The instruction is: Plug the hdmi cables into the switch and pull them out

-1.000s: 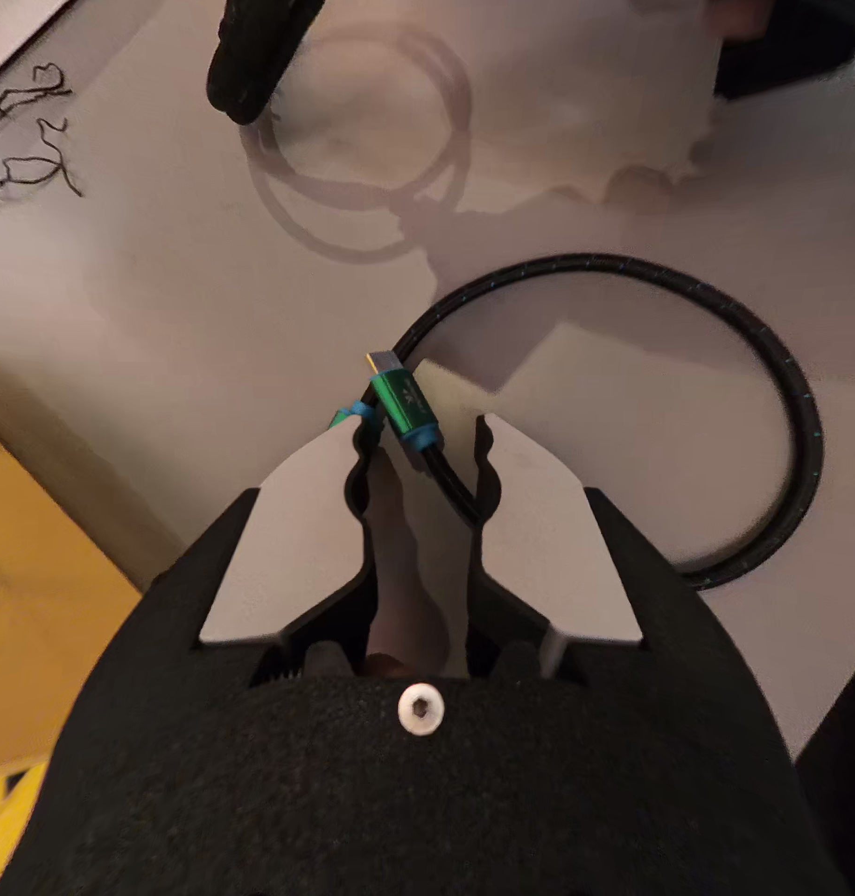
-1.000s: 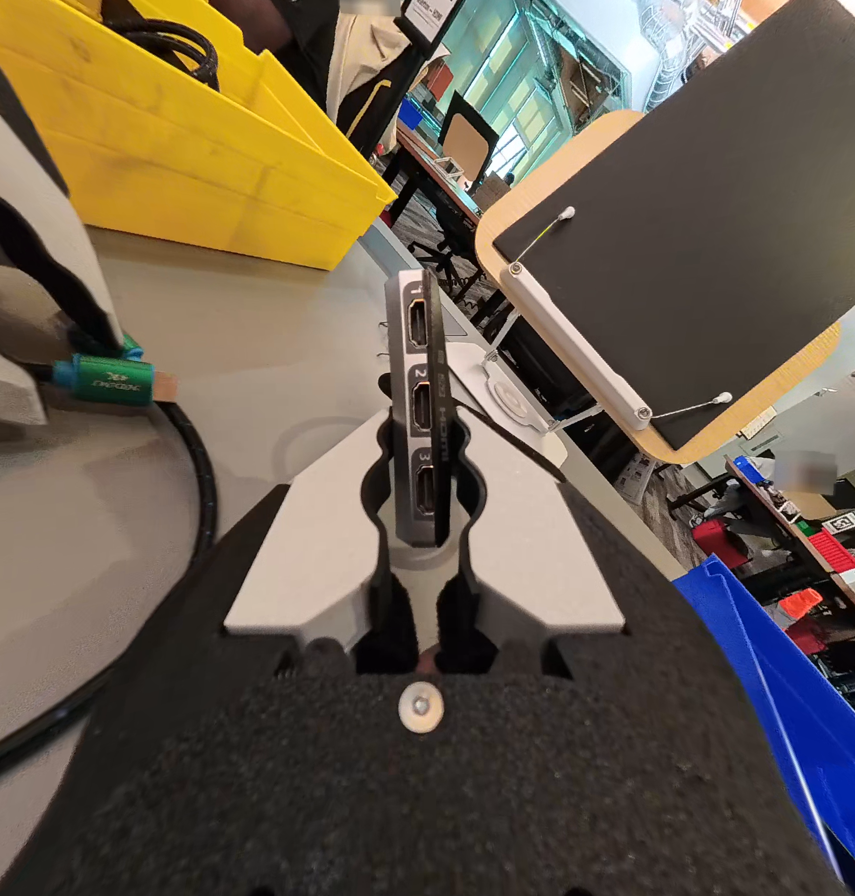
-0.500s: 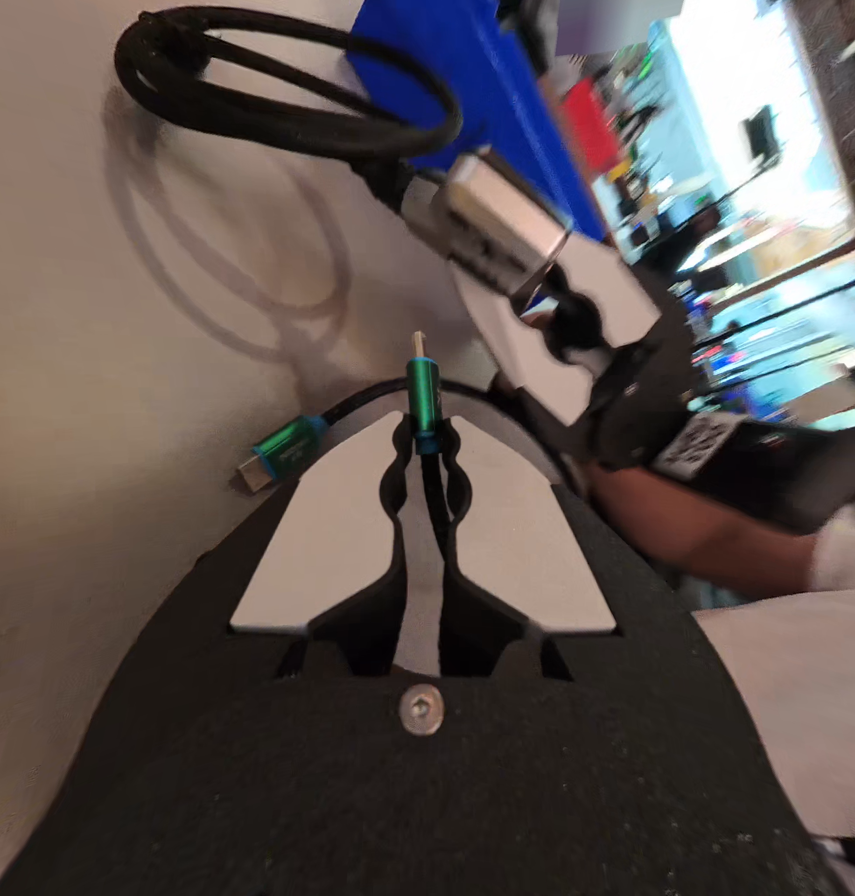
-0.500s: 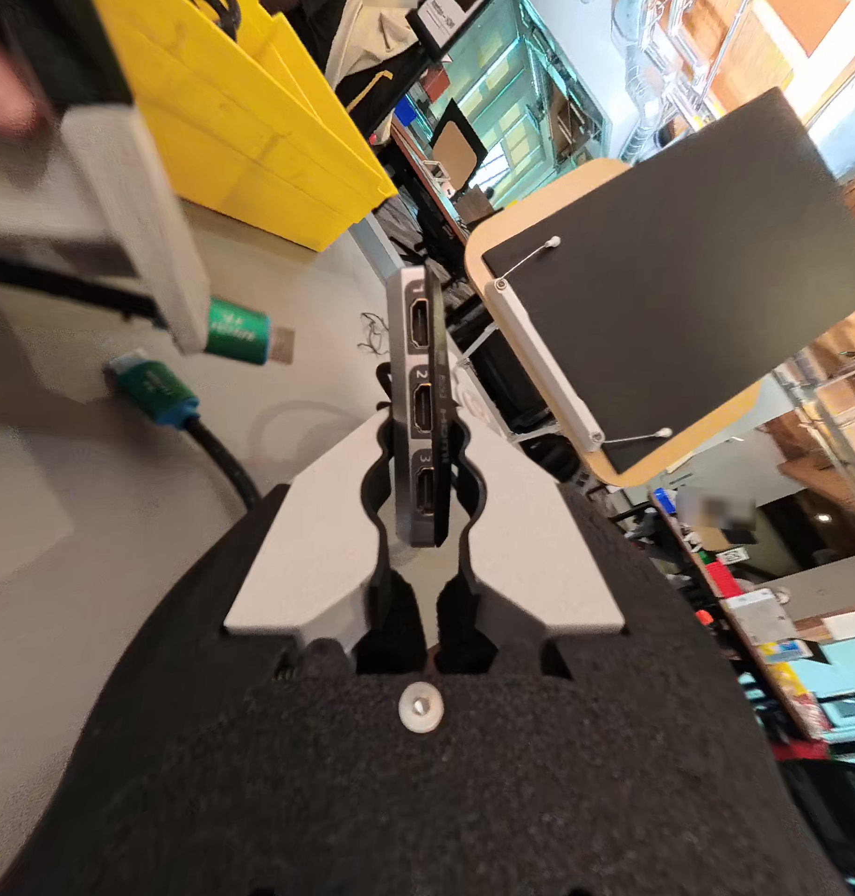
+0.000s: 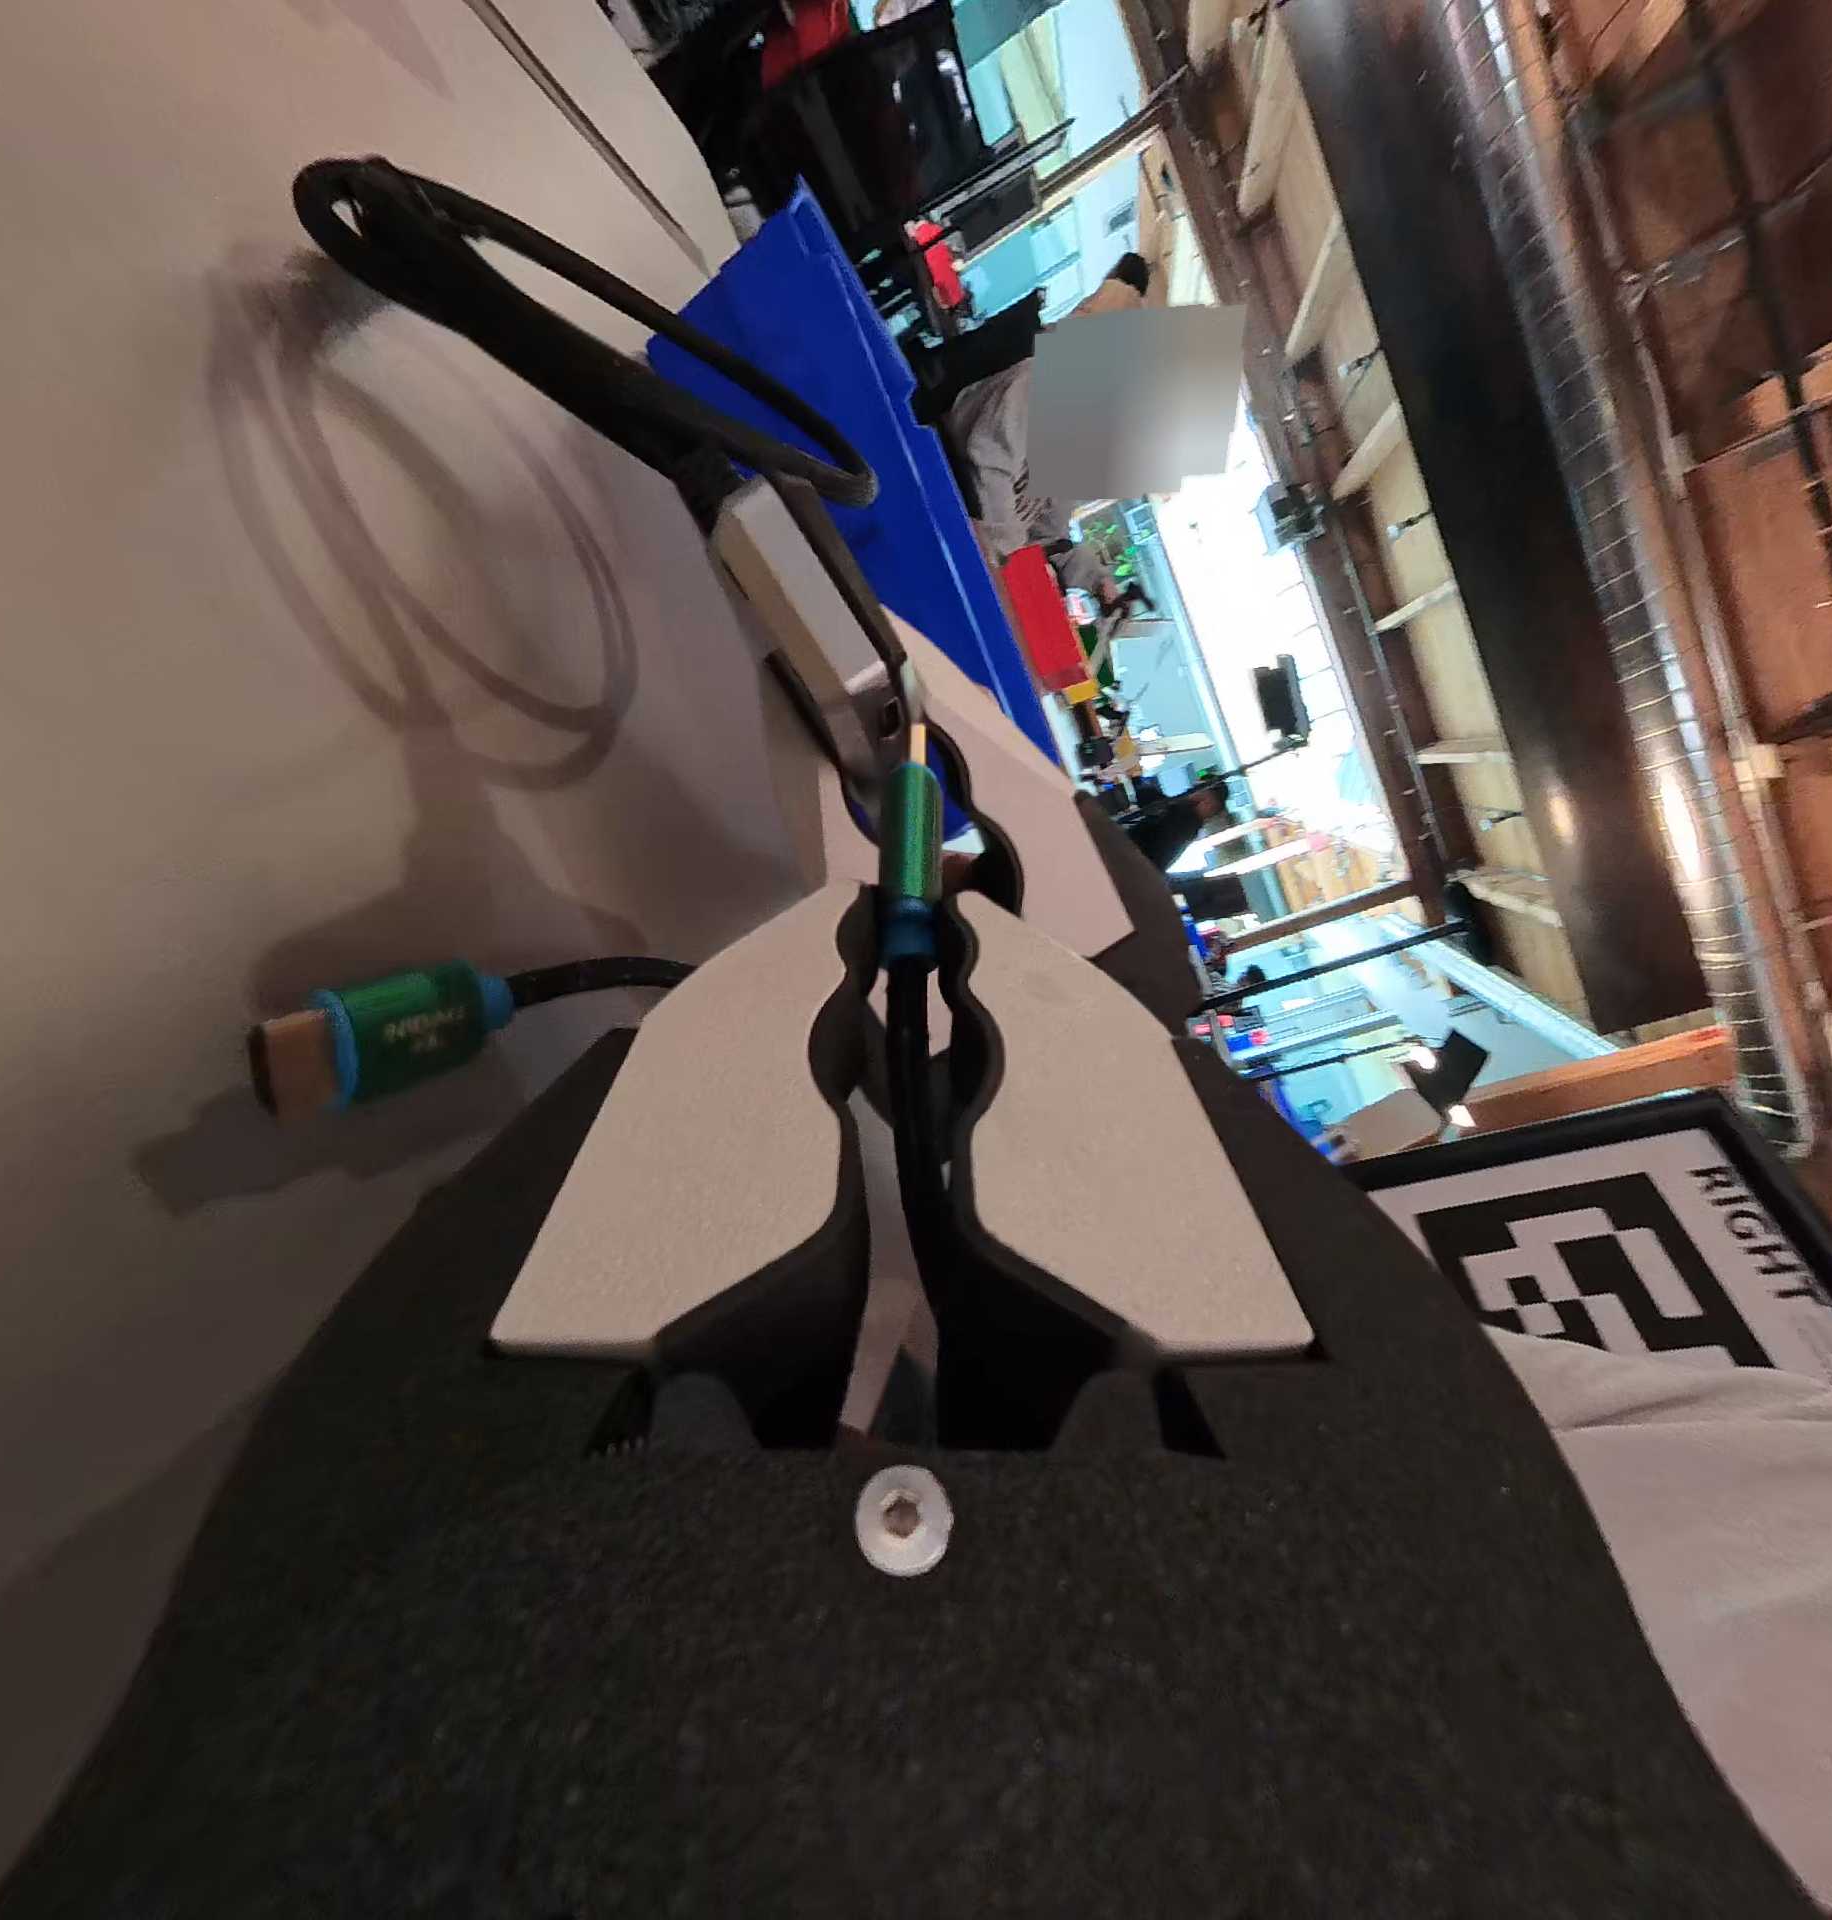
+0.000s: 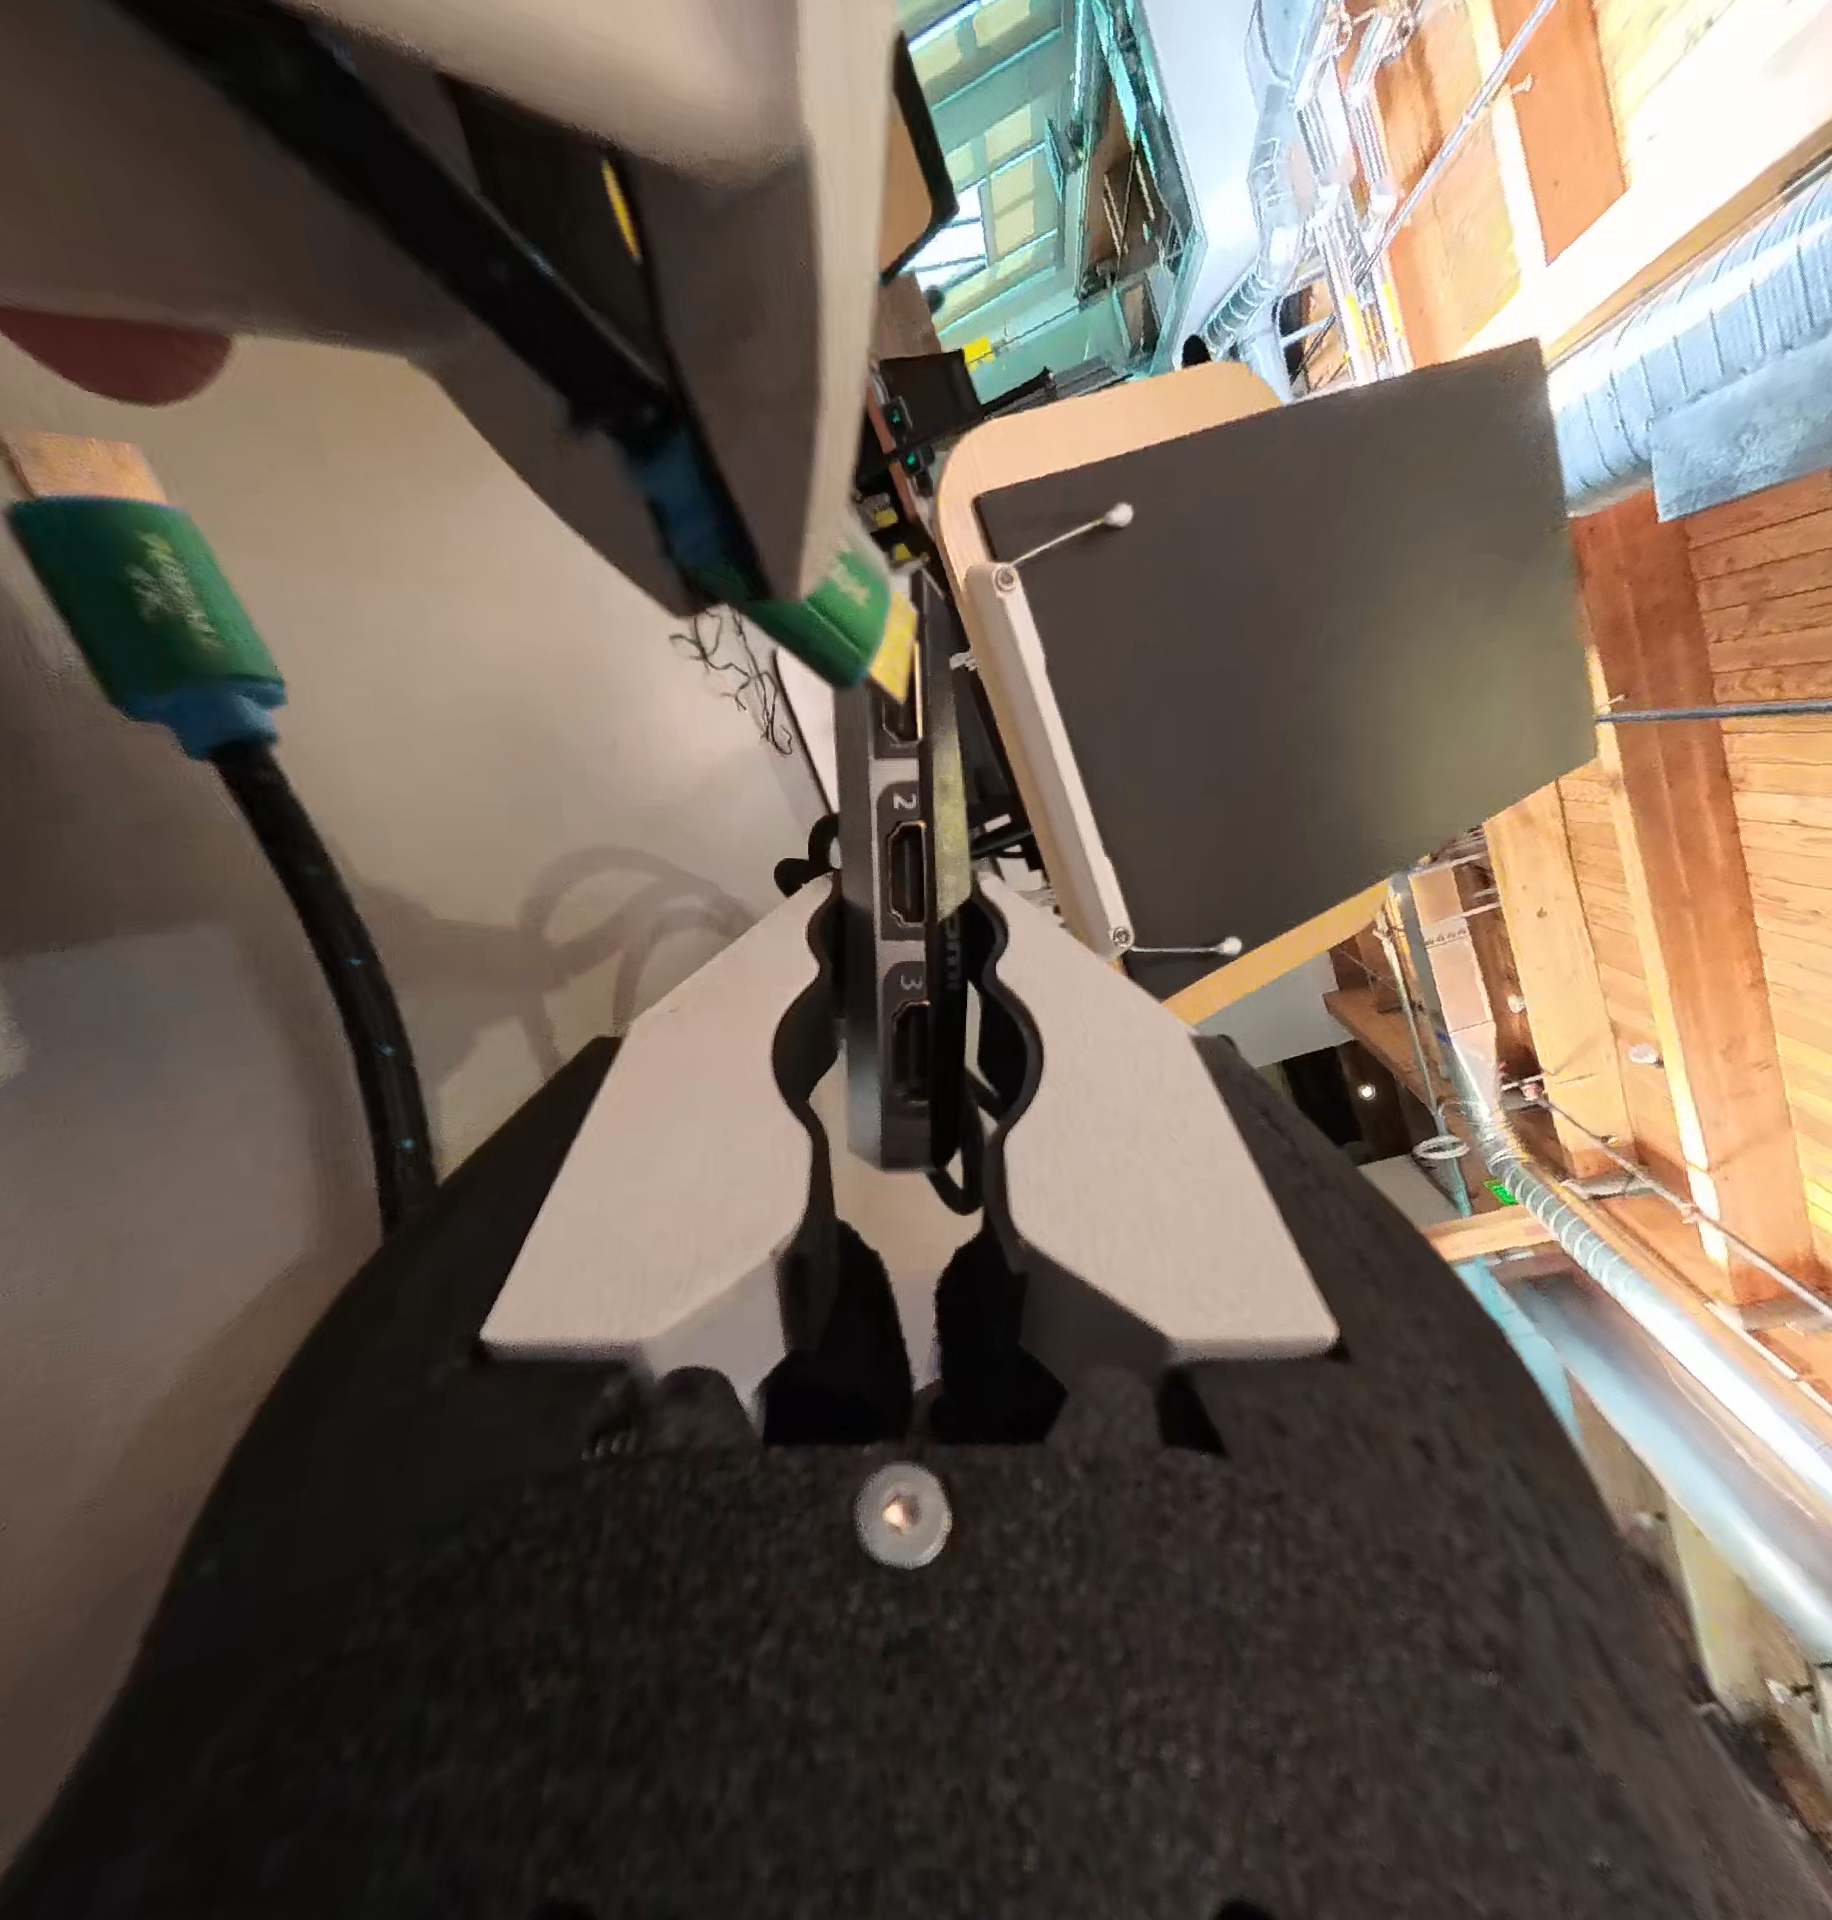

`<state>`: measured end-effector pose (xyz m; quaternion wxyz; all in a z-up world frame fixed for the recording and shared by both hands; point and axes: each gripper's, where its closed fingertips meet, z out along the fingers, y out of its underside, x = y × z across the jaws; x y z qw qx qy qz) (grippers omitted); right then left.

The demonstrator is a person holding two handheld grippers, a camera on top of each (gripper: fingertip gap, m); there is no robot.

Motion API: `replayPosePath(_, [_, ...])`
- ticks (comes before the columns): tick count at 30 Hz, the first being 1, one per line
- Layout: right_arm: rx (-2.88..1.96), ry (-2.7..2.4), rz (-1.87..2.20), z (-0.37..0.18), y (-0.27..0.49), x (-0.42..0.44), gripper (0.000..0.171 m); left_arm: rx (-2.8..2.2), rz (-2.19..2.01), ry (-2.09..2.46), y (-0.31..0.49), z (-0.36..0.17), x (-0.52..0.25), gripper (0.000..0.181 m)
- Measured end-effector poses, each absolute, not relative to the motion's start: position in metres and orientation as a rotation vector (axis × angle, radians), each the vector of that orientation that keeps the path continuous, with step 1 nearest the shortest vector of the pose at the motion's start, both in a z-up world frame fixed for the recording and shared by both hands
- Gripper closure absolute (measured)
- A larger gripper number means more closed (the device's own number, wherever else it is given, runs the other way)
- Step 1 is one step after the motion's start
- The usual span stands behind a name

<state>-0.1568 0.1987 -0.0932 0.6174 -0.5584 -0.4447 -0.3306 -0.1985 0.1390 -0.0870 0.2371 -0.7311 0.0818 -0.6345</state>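
A: The switch (image 6: 896,935), where is it?

B: Held edge-on between the fingers of the right gripper (image 6: 904,940), which are closed on its lower part. It is a thin dark box with three ports stacked along its narrow face. The two lower ports (image 6: 907,868) are bare. In the left wrist view the switch (image 5: 787,592) appears as a pale slab farther off, with a black cable loop (image 5: 538,312) hanging from its far end above the pale table (image 5: 164,520).

A: And the cables?

B: The left gripper (image 5: 907,914) is clamped on one HDMI cable just behind its green plug (image 5: 914,831); the blue collar sits at the fingertips and the black cord runs back between the jaws. The plug's metal tip points at the switch. From the right wrist view that same plug (image 6: 839,623) sticks out past the left gripper's pale finger (image 6: 787,312), its gold tip right at the top port. Whether it has entered the port cannot be told; the picture is blurred there.

A: Is there a second plug?

B: Yes. A loose green plug (image 5: 392,1029) with a blue collar and a gold tip lies off to the left, in no gripper. The right wrist view shows it (image 6: 143,613) too, its black braided cord (image 6: 351,987) curving down behind the right gripper's body.

A: Anything else nearby?

B: A blue bin (image 5: 860,395) beyond the switch, and a black board on a pale frame (image 6: 1276,644) to the right.
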Motion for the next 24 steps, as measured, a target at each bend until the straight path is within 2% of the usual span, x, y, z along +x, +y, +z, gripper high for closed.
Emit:
replayPosePath(9, [-1.241,-0.984,-0.794,-0.086,0.196,-0.159,0.151,-1.874,-1.94,0.006,0.143,-0.084,-0.195,0.171])
replayPosePath(24, [-1.123,-0.999,-0.894,-0.074,0.189,-0.167,0.151,-1.867,-1.798,-0.02,0.152,-0.076,-0.203,0.171])
